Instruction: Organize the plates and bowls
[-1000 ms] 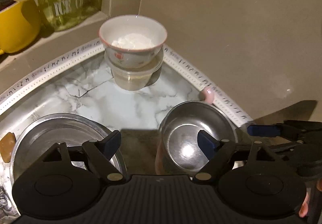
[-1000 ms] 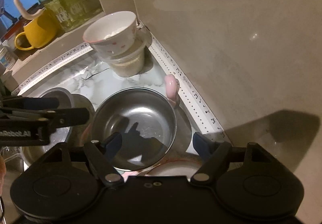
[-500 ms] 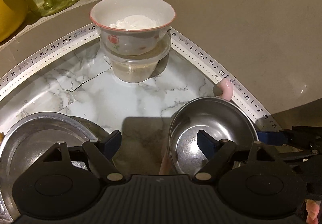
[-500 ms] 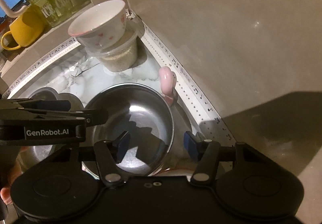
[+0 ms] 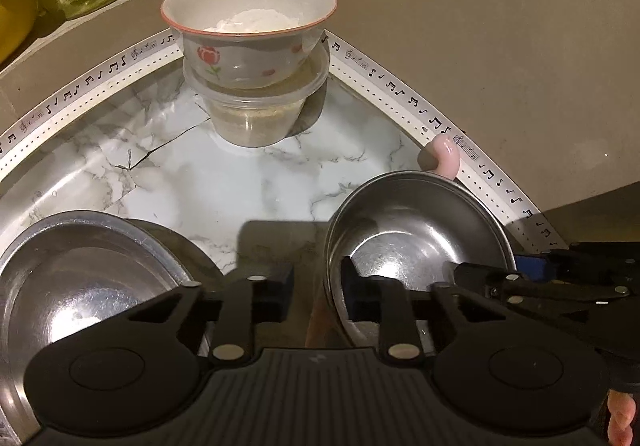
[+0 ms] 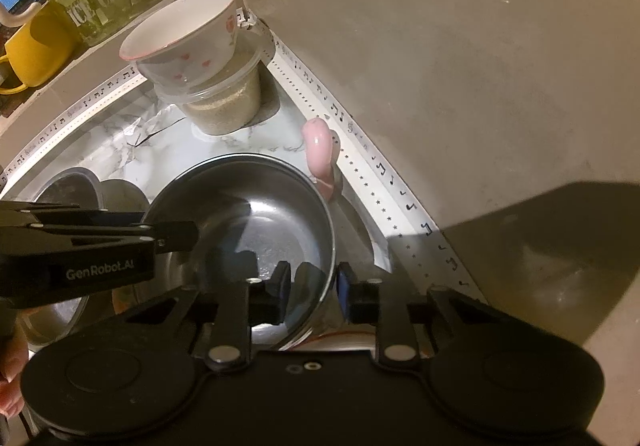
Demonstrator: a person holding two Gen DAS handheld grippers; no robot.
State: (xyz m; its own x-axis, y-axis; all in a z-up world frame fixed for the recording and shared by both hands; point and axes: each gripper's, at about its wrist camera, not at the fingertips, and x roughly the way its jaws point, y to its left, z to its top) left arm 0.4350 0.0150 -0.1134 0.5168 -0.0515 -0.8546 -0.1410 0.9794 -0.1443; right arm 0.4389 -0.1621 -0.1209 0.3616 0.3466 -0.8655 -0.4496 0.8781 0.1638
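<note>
Marble-patterned counter [image 5: 248, 181] in a tiled corner carries the steel bowl [image 6: 256, 213], thin, stiff and slippery. Its rim is straddled by the left gripper [image 5: 316, 294] and right gripper [image 6: 310, 288], apparently clamped.

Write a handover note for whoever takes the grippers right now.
Left gripper: closed on the left rim of the right steel bowl.
Right gripper: closed on that bowl's right rim.
Both grippers hold this one bowl. It sits over something pink with a handle.
A second steel bowl is to its left on the marble counter.
A flowered bowl sits on a plastic tub in the corner.
Nothing stacked yet; likely next: nest the steel bowls.
</note>
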